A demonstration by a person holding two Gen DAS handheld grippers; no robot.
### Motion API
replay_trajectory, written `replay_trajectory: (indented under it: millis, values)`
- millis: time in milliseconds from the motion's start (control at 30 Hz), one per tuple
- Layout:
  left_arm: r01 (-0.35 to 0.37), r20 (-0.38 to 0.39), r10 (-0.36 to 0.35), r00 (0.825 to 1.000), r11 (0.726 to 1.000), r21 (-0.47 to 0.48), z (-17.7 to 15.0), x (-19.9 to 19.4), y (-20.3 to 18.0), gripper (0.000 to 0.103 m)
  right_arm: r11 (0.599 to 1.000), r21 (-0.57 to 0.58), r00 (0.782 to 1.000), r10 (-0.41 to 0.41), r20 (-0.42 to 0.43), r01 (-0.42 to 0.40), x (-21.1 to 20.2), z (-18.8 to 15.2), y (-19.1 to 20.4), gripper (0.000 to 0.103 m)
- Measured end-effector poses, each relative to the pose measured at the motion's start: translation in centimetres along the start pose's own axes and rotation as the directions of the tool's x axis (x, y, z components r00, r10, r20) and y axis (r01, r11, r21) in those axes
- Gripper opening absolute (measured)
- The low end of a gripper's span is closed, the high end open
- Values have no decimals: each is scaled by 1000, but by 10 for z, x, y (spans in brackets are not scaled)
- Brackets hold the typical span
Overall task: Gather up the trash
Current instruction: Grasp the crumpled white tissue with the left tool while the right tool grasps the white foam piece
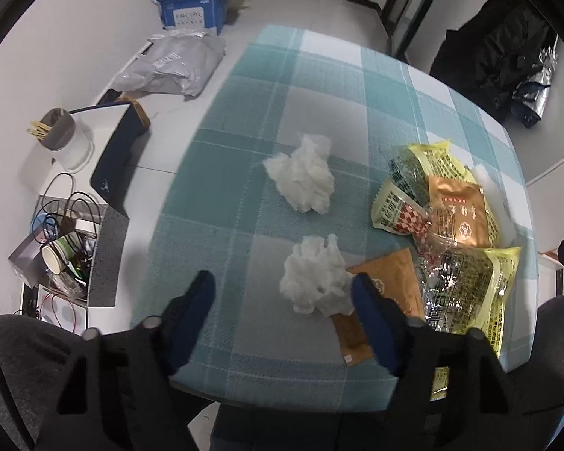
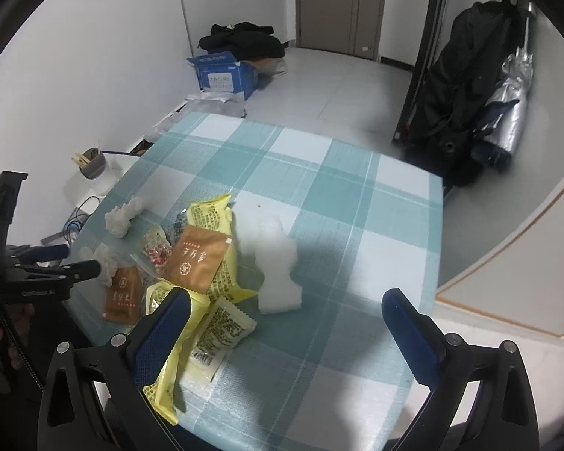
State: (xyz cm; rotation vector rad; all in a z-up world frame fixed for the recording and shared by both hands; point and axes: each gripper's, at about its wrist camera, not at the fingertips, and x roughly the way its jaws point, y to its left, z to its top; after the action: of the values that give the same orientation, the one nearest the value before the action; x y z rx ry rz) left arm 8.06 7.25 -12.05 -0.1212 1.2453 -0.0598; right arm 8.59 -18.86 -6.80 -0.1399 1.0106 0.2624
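Trash lies uncollected on the checked teal worktop [image 1: 244,112]: left gripper [image 1: 284,293], jaws part-open and empty, straddles a crumpled white tissue [image 1: 314,282]; right gripper [image 2: 285,304], jaws wide and empty, hovers over yellow snack wrappers [image 2: 214,221].

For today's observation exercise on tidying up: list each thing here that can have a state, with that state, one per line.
Left gripper: open, straddling the near tissue.
Right gripper: open, empty.
Near crumpled white tissue wad: lying on the cloth, not gripped.
Far crumpled white tissue wad: lying untouched.
Yellow printed snack wrappers: torn open, heaped.
Blue cardboard box: flaps open.
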Motion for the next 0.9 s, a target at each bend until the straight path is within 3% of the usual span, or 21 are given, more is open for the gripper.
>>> replay_trajectory:
  millis: [67,133,233,467,733,800,900]
  values:
    - [8,-7,-8,1000,1000,6,1,2,-2,54,1000,-15,1000,4,-3,-4,2,-1,3,100]
    - [19,-13,-19,1000,1000,16,1,2,-5,35,999,-34,1000,6,-7,-6,4,-1,5,100]
    - [28,-23,-28,999,999,19,3,3,-7,19,999,-46,1000,22,-16,-23,6,-3,8,100]
    - [85,-22,-86,996,996,-41,10,-1,1,13,999,5,999,53,-12,-53,6,0,-4,96]
    - [133,32,-131,991,988,-79,14,-20,11,12,1000,23,1000,-16,7,15,19,22,-18,96]
    - [141,46,-138,989,987,-80,15,-23,12,12,1000,19,1000,-21,-4,21,29,28,-21,93]
    - [155,71,-150,986,985,-74,15,-31,10,12,1000,24,999,-13,-52,15,48,36,-24,77]
